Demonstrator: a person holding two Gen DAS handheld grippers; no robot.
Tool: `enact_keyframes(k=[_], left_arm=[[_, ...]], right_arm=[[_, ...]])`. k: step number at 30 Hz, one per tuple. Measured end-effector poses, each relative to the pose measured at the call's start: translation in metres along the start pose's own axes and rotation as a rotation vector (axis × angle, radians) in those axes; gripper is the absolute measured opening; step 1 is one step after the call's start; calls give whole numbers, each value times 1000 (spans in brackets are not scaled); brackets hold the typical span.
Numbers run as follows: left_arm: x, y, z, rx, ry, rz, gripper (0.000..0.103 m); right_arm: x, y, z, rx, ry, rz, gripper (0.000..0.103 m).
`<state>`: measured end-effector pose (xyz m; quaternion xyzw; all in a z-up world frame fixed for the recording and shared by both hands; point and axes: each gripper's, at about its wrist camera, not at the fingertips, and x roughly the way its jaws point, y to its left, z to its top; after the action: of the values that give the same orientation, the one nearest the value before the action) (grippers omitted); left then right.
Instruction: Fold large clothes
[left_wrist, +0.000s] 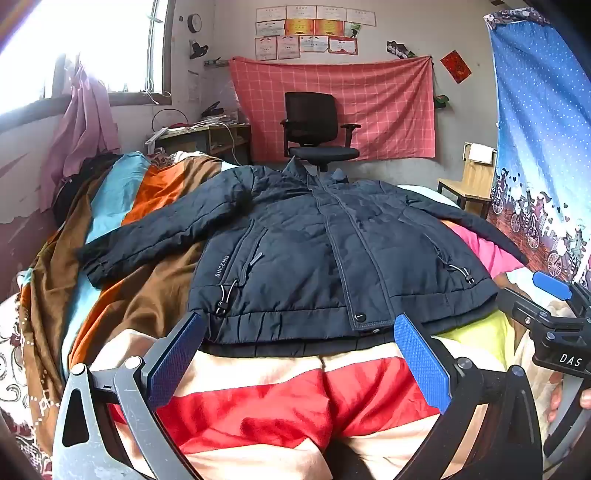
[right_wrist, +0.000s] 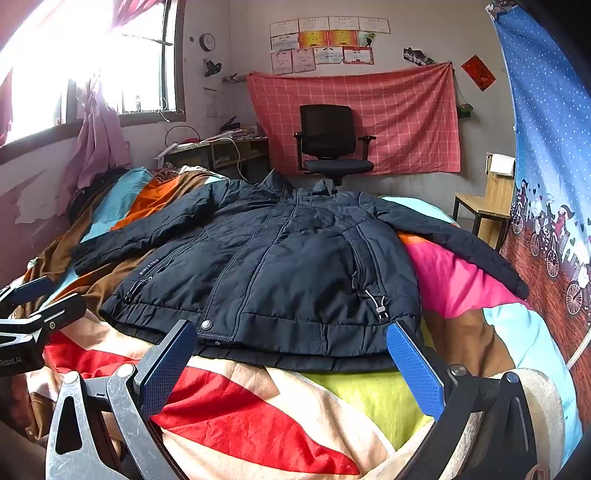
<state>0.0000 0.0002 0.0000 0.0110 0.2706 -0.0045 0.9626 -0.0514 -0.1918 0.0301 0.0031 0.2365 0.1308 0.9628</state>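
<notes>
A dark navy padded jacket (left_wrist: 295, 251) lies flat and face up on the bed, zipped, hem toward me, both sleeves spread outward. It also shows in the right wrist view (right_wrist: 288, 266). My left gripper (left_wrist: 299, 332) is open and empty, its blue fingertips just short of the hem. My right gripper (right_wrist: 291, 339) is open and empty, also just before the hem, nearer the jacket's right side. The right gripper shows at the right edge of the left wrist view (left_wrist: 554, 310); the left gripper shows at the left edge of the right wrist view (right_wrist: 29, 306).
The bed is covered by a multicoloured striped blanket (left_wrist: 258, 398). A black office chair (left_wrist: 317, 129) stands beyond the bed before a red checked cloth. A wooden stool (left_wrist: 469, 184) and a blue curtain (left_wrist: 543, 147) are at right; a desk (left_wrist: 207, 136) at back left.
</notes>
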Motion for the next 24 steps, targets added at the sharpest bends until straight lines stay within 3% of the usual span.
enact_keyframes(k=[24], left_arm=[[0, 0, 0, 1, -1, 2, 101]], right_arm=[[0, -1, 0, 4, 2, 3, 103]])
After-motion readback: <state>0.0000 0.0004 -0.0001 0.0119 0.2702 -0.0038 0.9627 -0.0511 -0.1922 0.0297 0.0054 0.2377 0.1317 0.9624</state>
